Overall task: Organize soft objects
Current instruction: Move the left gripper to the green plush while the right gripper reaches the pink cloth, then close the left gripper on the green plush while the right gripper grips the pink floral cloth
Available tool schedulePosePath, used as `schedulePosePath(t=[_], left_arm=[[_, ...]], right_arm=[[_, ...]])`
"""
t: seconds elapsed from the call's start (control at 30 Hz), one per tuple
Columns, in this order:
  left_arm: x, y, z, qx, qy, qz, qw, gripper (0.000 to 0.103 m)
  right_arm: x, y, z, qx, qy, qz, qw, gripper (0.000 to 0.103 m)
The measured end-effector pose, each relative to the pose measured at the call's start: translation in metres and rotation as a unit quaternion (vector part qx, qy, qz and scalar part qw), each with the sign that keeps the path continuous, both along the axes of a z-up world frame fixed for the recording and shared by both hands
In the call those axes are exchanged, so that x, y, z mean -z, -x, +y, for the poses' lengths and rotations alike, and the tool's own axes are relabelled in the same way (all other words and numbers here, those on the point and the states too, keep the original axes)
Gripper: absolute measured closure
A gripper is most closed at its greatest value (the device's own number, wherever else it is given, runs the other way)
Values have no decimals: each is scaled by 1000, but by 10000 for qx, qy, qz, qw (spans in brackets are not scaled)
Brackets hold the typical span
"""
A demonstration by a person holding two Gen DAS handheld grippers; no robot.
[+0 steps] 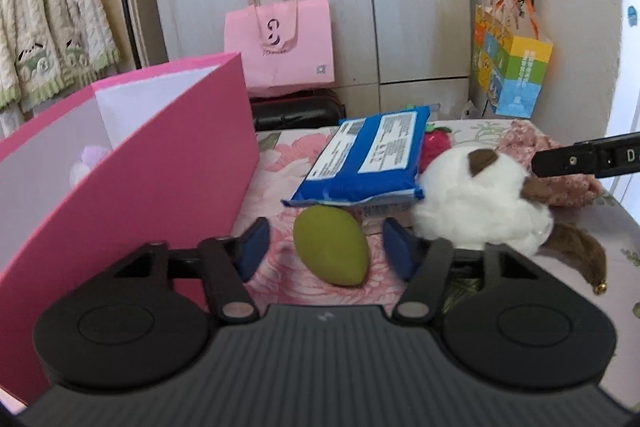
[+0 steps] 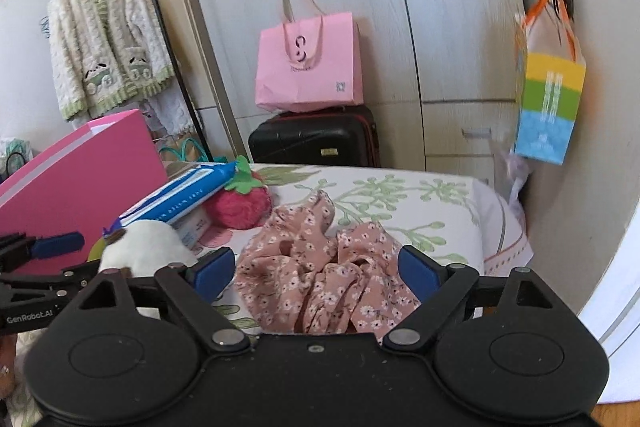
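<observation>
jaws of left gripper (image 1: 326,247) spread, nothing pinched; green egg-shaped squishy (image 1: 331,250) lying on bed (image 1: 280,267) between the blue pads, not touched. jaws of right gripper (image 2: 316,269) spread wide either side of crumpled pink floral cloth (image 2: 320,279), pads clear of it as far as can be told.

outward from left jaws: blue wipes pack (image 1: 366,159) just behind the squishy, w/ one edge resting over a small box; white plush w/ brown ears (image 1: 480,199) touching the pack's right side; red strawberry plush (image 1: 434,145) peeking behind. pink box (image 1: 140,187) standing open at left, near the squishy.

progress, judged: early. one pale fluffy item (image 1: 90,159) seen inside the box, probably already sorted; squishy, white plush, strawberry, cloth all left on bed. looks like both grabs about to start, none made.

view diffs: left wrist only → box interior + squishy in full. right wrist only → whole cloth, strawberry in full, bare far end of bed, black suitcase (image 2: 316,139) whole under pink bag. right view catches just a sliver of green beside the plush.
</observation>
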State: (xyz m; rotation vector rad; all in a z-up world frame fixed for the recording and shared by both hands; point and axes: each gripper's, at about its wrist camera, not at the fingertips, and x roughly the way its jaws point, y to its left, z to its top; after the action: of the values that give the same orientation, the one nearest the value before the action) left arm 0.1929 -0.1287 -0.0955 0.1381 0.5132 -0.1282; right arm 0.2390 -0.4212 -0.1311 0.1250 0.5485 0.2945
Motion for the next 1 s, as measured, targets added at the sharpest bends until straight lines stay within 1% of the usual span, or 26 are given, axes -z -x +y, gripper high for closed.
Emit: schedulePosePath(t=[0.13,0.17,0.23,0.27,0.3,0.33,0.4,0.43,0.47,0.5,0.63,0.87,1.0], left_arm=[[4,-5,4,-22,154,89,9998,55],[4,-5,4,-5,183,88,9998,59],[4,-4,4,73,225,100,9997,66],[5,-4,2,64,204,93,9997,67],[5,-4,1,70,170,86,9998,67],[5,-4,1,67,155,80,9998,68],[5,-3,2,58,210,77,9997,69],[5,-3,3,61,235,76,9997,69],[4,-2,3,64,249,69,9996,69],[4,-1,4,65,254,62,9996,69],[2,5,8,38,299,11,9995,69],[-4,17,17,88,428,-17,9990,69],[-8,25,23,143,603,30,9981,69]], right_arm=[[7,-7,4,-11,130,165,9998,12],[8,-8,5,-5,168,205,9996,12],[11,-9,8,-43,214,280,9994,17],[12,-9,10,15,306,299,9991,23],[13,-9,13,83,413,295,9987,32],[12,-8,15,125,520,269,9982,38],[12,-5,20,124,661,197,9975,63],[12,-4,21,129,717,169,9972,69],[11,-1,24,149,816,124,9965,79],[11,1,26,141,880,83,9960,82],[6,13,30,245,954,-138,9950,84],[-7,37,28,402,733,-281,9961,83],[-13,55,29,526,642,-377,9958,83]])
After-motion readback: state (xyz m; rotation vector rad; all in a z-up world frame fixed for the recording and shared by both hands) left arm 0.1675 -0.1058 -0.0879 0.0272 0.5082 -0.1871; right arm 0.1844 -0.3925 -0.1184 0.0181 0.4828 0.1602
